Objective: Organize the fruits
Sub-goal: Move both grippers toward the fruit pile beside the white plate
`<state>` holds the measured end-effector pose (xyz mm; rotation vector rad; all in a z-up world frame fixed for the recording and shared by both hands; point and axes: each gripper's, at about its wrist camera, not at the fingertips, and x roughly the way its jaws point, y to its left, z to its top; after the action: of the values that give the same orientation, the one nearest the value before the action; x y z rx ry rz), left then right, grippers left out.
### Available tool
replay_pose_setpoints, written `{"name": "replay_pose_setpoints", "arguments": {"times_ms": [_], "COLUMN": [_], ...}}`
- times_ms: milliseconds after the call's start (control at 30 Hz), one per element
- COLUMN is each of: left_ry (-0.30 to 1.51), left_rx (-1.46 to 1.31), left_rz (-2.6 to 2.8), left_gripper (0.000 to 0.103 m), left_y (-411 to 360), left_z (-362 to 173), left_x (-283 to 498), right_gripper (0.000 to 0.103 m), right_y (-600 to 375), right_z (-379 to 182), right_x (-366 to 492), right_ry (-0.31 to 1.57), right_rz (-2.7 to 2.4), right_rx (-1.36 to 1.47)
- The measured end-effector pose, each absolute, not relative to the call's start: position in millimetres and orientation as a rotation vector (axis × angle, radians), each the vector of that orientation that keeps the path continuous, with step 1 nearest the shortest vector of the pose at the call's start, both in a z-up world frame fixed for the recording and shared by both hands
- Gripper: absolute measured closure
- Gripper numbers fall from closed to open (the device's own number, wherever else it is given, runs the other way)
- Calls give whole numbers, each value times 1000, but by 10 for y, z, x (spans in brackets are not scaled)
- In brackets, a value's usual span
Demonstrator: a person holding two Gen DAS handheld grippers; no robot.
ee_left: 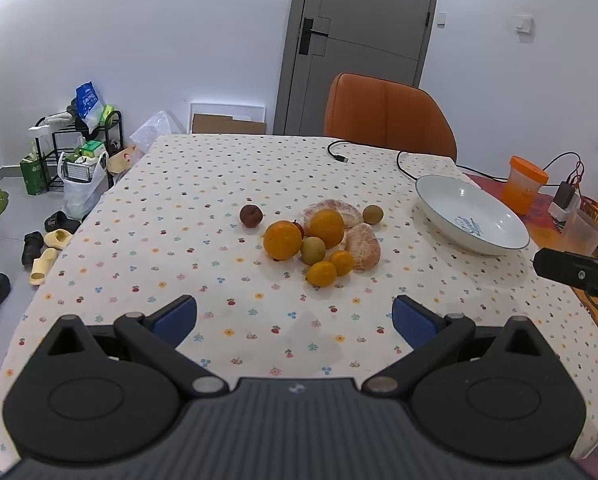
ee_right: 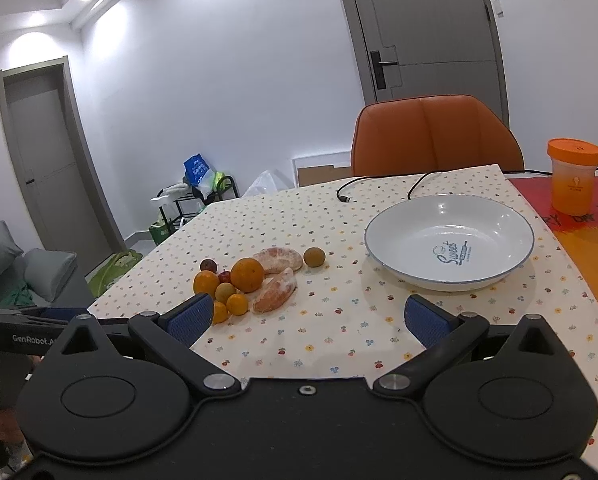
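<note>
A pile of fruit lies mid-table on the dotted cloth: two oranges (ee_left: 283, 240) (ee_right: 247, 275), peeled pomelo pieces (ee_left: 364, 247) (ee_right: 275, 292), small yellow citrus (ee_left: 321, 273), brownish round fruits (ee_left: 373, 214) (ee_right: 314, 257) and a dark red one (ee_left: 251, 216). To the right of the pile stands an empty white bowl (ee_left: 439, 210) (ee_right: 383, 264) with blue print. My left gripper (ee_left: 294, 320) is open, short of the pile. My right gripper (ee_right: 309, 317) is open too, nothing between its fingers, near the table's front between pile and bowl.
An orange chair (ee_left: 387, 116) stands at the far side. A black cable (ee_left: 339, 152) lies on the cloth behind the bowl. An orange-lidded cup (ee_right: 573, 178) stands at the right. Bags, a rack and shoes (ee_left: 47, 248) crowd the floor at left.
</note>
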<state>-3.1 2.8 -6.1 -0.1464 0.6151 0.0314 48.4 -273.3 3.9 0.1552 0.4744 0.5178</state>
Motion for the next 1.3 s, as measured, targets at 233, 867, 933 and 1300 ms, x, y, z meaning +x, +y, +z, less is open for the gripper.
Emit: {"name": "replay_pose_setpoints", "arguments": {"times_ms": [233,867,933,1300], "left_ry": [615,596,595,593], "left_rx": [-150,-158,-158,-157], "left_rz": [37,59,61,44], "left_gripper": [0,0,0,0], "left_y": [37,92,97,96], "left_z": [-65,-34,-31,-2], "left_x": [-34,-38,-40,-57], "right_gripper": [0,0,0,0], "right_y": [-2720,-2664,-2651,-2635], "right_z": [24,2,2,14], "right_x": [490,500,498,496], "right_ry": [482,518,521,525], "right_rz": [516,523,524,525], "right_rx": [149,107,100,89]}}
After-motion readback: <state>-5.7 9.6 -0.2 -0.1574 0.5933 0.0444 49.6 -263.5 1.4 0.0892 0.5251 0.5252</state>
